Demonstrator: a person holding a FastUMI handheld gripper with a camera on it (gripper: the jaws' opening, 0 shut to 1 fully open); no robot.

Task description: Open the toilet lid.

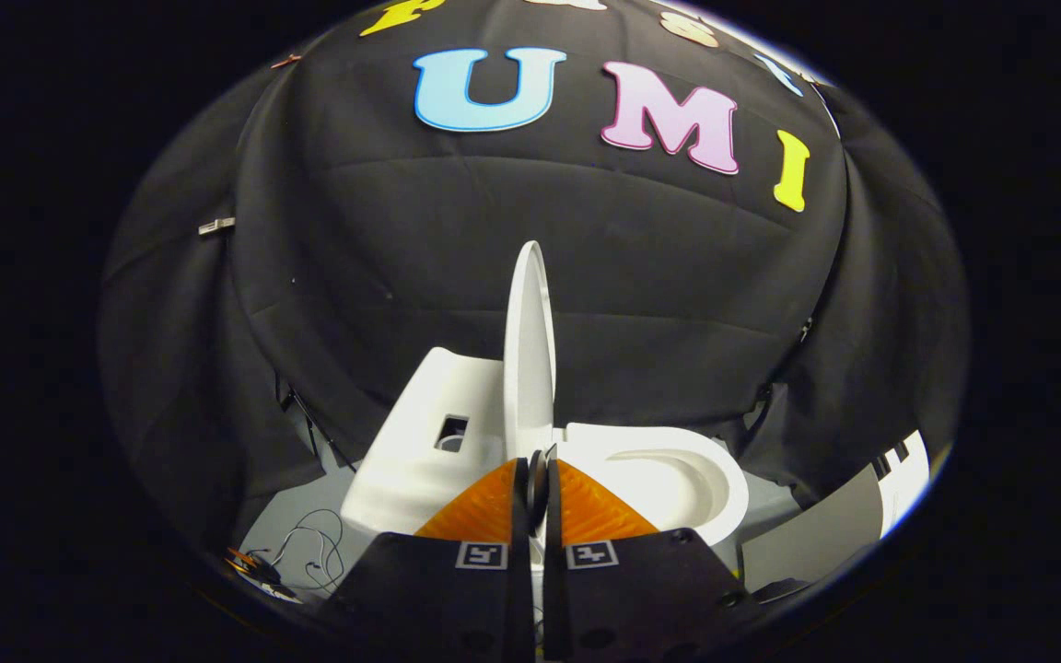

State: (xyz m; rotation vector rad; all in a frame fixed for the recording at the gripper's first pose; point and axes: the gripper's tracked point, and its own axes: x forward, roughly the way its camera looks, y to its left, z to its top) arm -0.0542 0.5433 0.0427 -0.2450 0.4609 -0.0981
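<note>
While the toilet lid [529, 341] stands raised almost straight up, seen edge-on as a thin white oval blade, it rises toward twelve o'clock from just ahead of the tongs [537, 479]. Its lower end meets the toilet [420, 442] right above the fingertips, and its top edge stands against the black cloth wall [586, 258] behind. The lid is plain glossy white, with a slightly thicker rim along its outline.

The toilet body is white as well. At ten o'clock from the fingers lies its boxy rear part, with a small dark rectangular opening [451, 432] in its side. At two o'clock from the fingers lies the bowl [669, 479], uncovered, its rim a broad smooth ring around a shaded white hollow; I cannot tell whether anything lies in it.

The tongs are drawn narrow, the two fingers nearly together with only a slim dark slit between them. A small dark rounded piece sits at the tips where they meet the lid's base, but whether both fingers press on the lid I cannot tell.

On the pale floor [309, 525] at eight o'clock from the fingers lie some thin loose wires [309, 552]. At four o'clock a grey and white panel [834, 525] leans by the wall.
</note>
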